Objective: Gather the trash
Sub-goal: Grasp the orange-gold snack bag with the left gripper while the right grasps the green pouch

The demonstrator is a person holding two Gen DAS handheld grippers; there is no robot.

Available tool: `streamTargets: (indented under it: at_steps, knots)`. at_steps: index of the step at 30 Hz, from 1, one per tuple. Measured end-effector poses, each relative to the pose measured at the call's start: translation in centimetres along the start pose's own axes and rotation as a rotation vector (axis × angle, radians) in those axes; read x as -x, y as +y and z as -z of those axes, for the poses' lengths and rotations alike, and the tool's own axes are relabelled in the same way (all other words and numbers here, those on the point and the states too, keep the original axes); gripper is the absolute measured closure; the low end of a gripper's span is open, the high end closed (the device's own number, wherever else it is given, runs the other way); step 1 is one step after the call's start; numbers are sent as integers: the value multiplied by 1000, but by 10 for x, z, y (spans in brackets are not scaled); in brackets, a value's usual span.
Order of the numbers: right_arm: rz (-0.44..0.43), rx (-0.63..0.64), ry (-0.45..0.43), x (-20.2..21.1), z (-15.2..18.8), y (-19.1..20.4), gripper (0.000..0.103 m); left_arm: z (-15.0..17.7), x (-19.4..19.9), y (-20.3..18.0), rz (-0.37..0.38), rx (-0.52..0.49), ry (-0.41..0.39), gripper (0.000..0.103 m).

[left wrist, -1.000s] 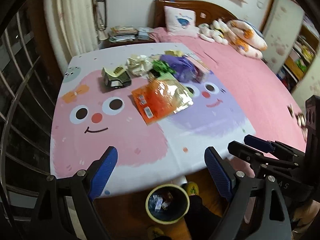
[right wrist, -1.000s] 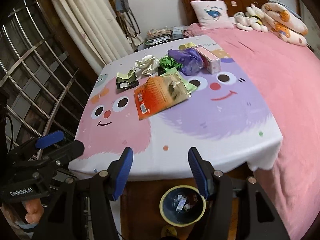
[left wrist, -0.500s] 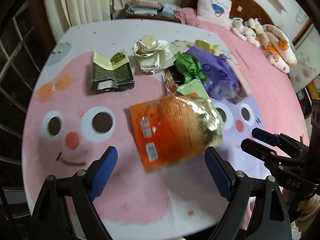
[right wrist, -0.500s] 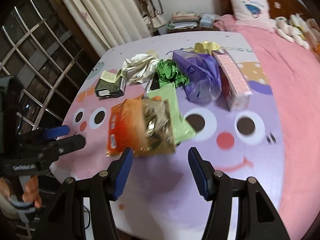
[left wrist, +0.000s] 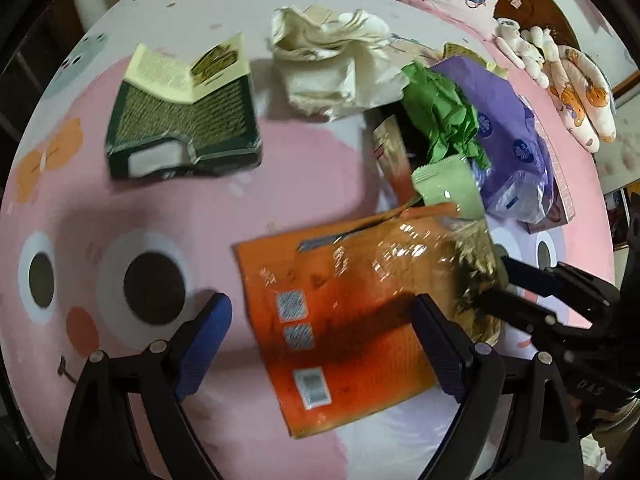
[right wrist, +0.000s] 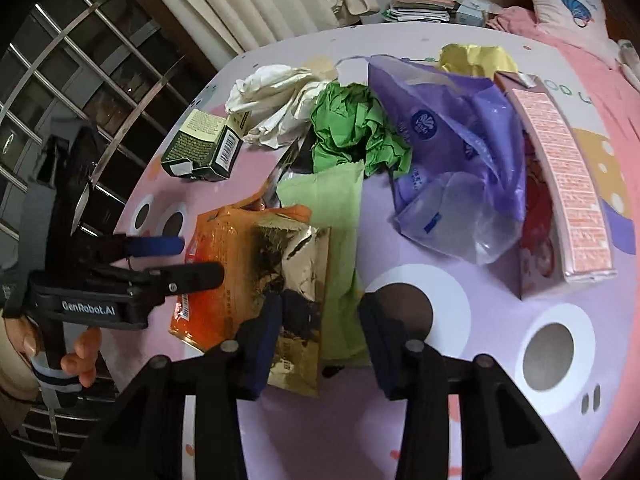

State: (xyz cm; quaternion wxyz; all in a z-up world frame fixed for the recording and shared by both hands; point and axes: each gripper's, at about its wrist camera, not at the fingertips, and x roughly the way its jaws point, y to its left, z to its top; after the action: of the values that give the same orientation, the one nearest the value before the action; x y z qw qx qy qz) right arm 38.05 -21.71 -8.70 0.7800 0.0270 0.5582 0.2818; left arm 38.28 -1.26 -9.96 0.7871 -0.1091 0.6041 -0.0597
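Observation:
A pile of trash lies on the cartoon-face sheet of the bed. An orange snack bag (left wrist: pixel 352 320) (right wrist: pixel 218 264) lies nearest, with a gold foil bag (right wrist: pixel 298 280) on its right part. My left gripper (left wrist: pixel 324 344) is open, its fingers astride the orange bag just above it. My right gripper (right wrist: pixel 320 336) is open over the gold foil bag and a pale green wrapper (right wrist: pixel 336 232). Behind lie a dark green box (left wrist: pixel 184 128) (right wrist: pixel 202 148), crumpled white paper (left wrist: pixel 336 68) (right wrist: pixel 280 96), crumpled green paper (left wrist: pixel 444 116) (right wrist: pixel 356 128) and a purple plastic bag (left wrist: pixel 508 140) (right wrist: pixel 448 152).
A pink carton (right wrist: pixel 560 184) lies right of the purple bag, a yellow wrapper (right wrist: pixel 476 58) behind it. Pillows and soft toys (left wrist: pixel 576 80) sit at the bed's head. A window grille (right wrist: pixel 80 80) and curtain stand to the left, a nightstand with papers (right wrist: pixel 420 4) behind.
Both grippers have moved forward and down from the bed's foot to the trash pile. The bin on the floor has left view. Both stay open.

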Motion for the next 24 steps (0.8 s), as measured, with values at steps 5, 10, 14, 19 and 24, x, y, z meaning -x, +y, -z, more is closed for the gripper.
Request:
streamTargets:
  at_steps: [5,10,14,19,24]
  knots:
    - [-32,-1,5,-3,-1,-6,62,-13,-11,-16,29,-38,19,11]
    - [-62,1,11,-3,-2,-11,62,-17,-21,-44,42,-113,44,8]
    - [-88,-1,4,-2,0,-15,63,-21,-24,-57,54,-128,38,11]
    - [-81,28,-1,-2,0,-12,63,-20,-29,-77,173,-139,82,75]
    - [-88,15,4,-3,-2,-13,62,-14,-25,-97,122,-156,32,94]
